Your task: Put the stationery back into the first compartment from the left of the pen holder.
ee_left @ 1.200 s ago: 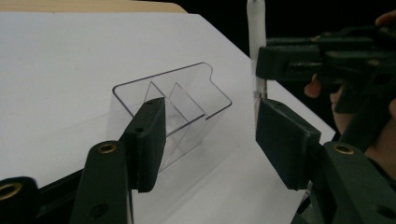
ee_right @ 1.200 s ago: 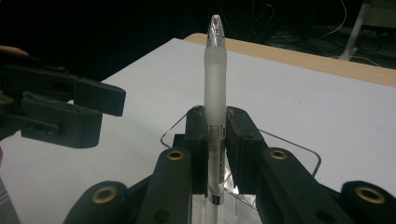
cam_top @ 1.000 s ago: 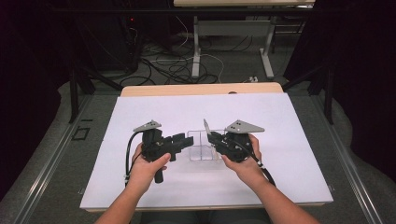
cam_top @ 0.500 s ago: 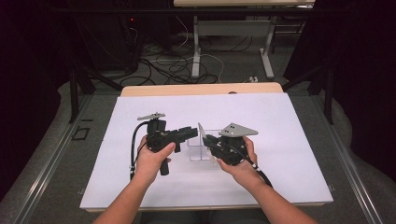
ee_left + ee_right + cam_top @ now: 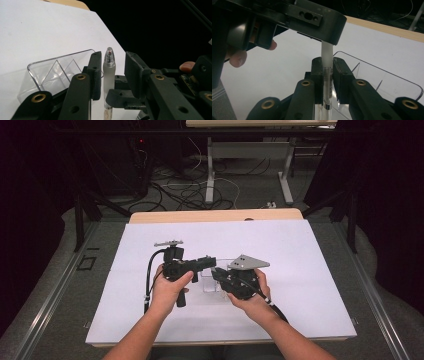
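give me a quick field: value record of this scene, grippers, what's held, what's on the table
surface: white table
held item: frosted pen, upright, tip end up
right gripper: shut on the pen's lower barrel
left gripper: open, jaws on either side of the pen's upper part, one jaw close beside it, the other apart from it
nearby: clear plastic organiser tray with dividers, on the table behind the grippers
hands: one on each gripper handle

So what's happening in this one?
A person at a white table works a pen between two hand-held grippers. The right gripper is clamped on the pen's clear lower barrel. The left gripper stands open around its frosted upper part, tip exposed, one jaw close beside it. A clear plastic divided tray sits on the table just behind them.
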A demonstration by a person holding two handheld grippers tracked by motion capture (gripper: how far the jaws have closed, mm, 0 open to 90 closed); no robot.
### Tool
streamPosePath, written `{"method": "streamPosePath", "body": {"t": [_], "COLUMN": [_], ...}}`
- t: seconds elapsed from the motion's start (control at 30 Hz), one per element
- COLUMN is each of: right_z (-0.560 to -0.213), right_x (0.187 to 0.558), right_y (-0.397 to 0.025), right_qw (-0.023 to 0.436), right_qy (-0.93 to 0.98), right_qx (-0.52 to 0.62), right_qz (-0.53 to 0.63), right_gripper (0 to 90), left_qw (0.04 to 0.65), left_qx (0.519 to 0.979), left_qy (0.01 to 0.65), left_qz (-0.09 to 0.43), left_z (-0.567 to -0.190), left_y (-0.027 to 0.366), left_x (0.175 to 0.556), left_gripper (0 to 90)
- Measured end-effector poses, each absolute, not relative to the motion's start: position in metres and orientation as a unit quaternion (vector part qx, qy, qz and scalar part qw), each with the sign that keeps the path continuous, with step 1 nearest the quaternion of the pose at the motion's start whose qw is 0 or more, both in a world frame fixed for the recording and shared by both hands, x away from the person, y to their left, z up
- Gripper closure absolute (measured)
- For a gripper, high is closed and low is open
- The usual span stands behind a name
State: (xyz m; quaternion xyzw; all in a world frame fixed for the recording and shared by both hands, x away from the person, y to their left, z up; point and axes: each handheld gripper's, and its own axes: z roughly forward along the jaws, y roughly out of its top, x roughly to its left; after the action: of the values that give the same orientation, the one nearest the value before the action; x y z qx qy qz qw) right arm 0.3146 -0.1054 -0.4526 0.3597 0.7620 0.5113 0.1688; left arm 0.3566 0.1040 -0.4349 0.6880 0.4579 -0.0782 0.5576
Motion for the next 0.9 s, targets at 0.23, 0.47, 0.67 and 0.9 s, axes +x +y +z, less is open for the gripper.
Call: {"method": "streamPosePath", "body": {"t": [0.23, 0.47, 0.67, 0.9], "right_z": [-0.4527, -0.4521, -0.4527, -0.4533], "right_x": [0.3135, 0.3137, 0.3138, 0.3136], "right_y": [-0.1018, -0.1011, -0.0998, -0.0986], "right_qw": [0.165, 0.165, 0.163, 0.16], "right_qy": [0.762, 0.763, 0.761, 0.764], "right_qx": [0.357, 0.354, 0.359, 0.358], "right_qz": [0.514, 0.515, 0.515, 0.513], "right_gripper": [79.7, 79.7, 79.7, 79.6], "left_qw": [0.551, 0.542, 0.536, 0.536], "left_qx": [0.69, 0.689, 0.689, 0.686], "left_qy": [0.463, 0.473, 0.48, 0.485], "left_qz": [-0.079, -0.09, -0.089, -0.085], "left_z": [-0.4354, -0.437, -0.4377, -0.4381], "left_y": [0.1028, 0.1022, 0.1037, 0.1035], "left_x": [0.3574, 0.3589, 0.3598, 0.3589], "left_gripper": [70.3, 74.8, 79.3, 79.7]}}
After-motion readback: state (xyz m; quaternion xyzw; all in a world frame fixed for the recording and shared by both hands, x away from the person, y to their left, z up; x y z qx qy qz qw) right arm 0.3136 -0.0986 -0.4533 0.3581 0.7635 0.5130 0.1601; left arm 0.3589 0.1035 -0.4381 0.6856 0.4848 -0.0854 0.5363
